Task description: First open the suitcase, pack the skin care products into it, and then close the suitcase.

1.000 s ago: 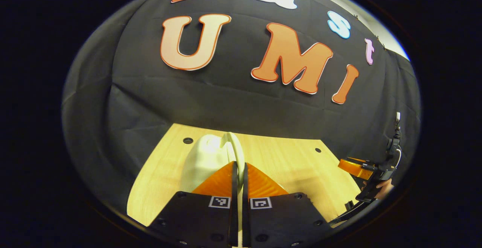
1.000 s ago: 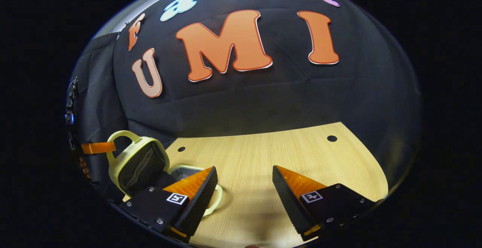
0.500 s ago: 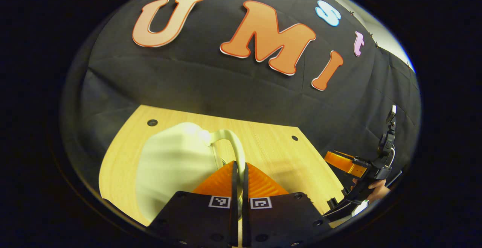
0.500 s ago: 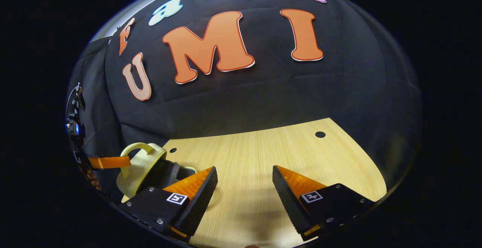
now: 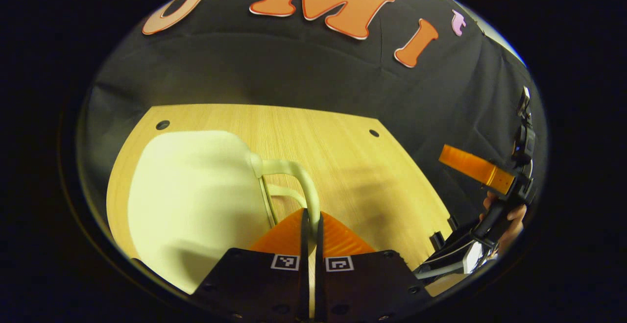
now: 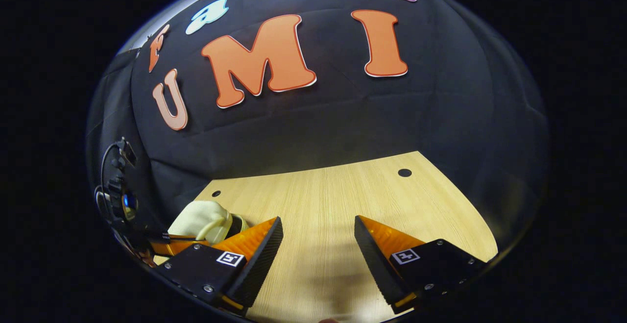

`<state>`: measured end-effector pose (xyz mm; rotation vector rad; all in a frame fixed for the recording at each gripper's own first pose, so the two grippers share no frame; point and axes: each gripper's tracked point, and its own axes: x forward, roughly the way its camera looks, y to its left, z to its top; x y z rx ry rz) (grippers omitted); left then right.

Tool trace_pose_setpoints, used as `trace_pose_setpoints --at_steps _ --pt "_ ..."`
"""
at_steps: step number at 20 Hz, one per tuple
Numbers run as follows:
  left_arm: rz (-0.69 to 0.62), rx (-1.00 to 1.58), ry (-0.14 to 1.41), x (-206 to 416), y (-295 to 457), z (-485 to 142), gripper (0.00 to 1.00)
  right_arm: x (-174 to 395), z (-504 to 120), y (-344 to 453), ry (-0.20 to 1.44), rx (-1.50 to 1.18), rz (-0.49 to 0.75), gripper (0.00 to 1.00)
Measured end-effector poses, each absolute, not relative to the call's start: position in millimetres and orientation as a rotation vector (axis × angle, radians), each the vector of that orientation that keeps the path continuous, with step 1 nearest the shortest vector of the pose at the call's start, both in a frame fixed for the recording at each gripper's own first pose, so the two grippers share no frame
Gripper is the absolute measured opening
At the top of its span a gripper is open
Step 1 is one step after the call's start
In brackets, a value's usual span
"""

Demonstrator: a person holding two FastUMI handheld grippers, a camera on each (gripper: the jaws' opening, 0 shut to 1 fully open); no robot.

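left gripper (image 5: pixel 311 215) clamped on the suitcase handle (image 5: pixel 299 176) — pale suitcase (image 5: pixel 191 200) lying shut on the table (image 5: pixel 343 141); right gripper (image 6: pixel 318 237) beside the suitcase, jaws wide apart.

My left claw's camera sits low and close over the worktop (image 5: pixel 343 132), looking forward along my left claw (image 5: pixel 311 220) toward the booth wall, with the suitcase (image 5: pixel 196 200) right under it. My right claw shows far off at that view's right edge. The right claw's camera looks forward along my right claw (image 6: pixel 318 235) from slightly farther back. Both views share the worktop, the wall, and the suitcase (image 6: pixel 203 215), seen at the lower left of the right gripper view.
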<state>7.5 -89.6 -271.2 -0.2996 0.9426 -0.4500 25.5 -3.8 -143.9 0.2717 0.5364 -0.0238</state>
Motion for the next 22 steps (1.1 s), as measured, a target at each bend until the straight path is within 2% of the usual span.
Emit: trace_pose_setpoints --at_steps 5,7,10,13,14,15,17,18,19,22 --pt "-0.431 -0.166 0.939 -2 -105 -296 0.05 29 -137 -2 0.509 0.271 -0.017 0.94" --pt "-0.426 -0.109 0.923 2 -108 -296 0.11 32 -130 1 0.478 0.252 -0.008 0.94" --pt "-0.394 -0.166 0.853 15 -115 -278 0.28 34 -122 7 0.441 0.211 0.007 0.94" --pt "-0.347 -0.236 0.756 30 -109 -247 0.35 36 -114 12 0.411 0.176 0.020 0.94" --pt "-0.320 -0.237 0.716 36 -103 -238 0.45 36 -114 13 0.404 0.165 0.022 0.94" --pt "-0.305 -0.235 0.679 45 -101 -231 0.49 36 -111 13 0.397 0.157 0.022 0.94" --pt "-0.282 -0.220 0.602 50 -94 -202 0.63 37 -103 16 0.366 0.145 0.024 0.94" --pt "-0.272 -0.208 0.560 51 -93 -195 0.82 39 -99 17 0.348 0.136 0.026 0.94" --pt "-0.245 -0.193 0.519 56 -87 -185 0.86 40 -93 19 0.329 0.126 0.029 0.94" --pt "-0.214 -0.170 0.412 72 -77 -153 0.86 40 -76 25 0.272 0.081 0.038 0.94"
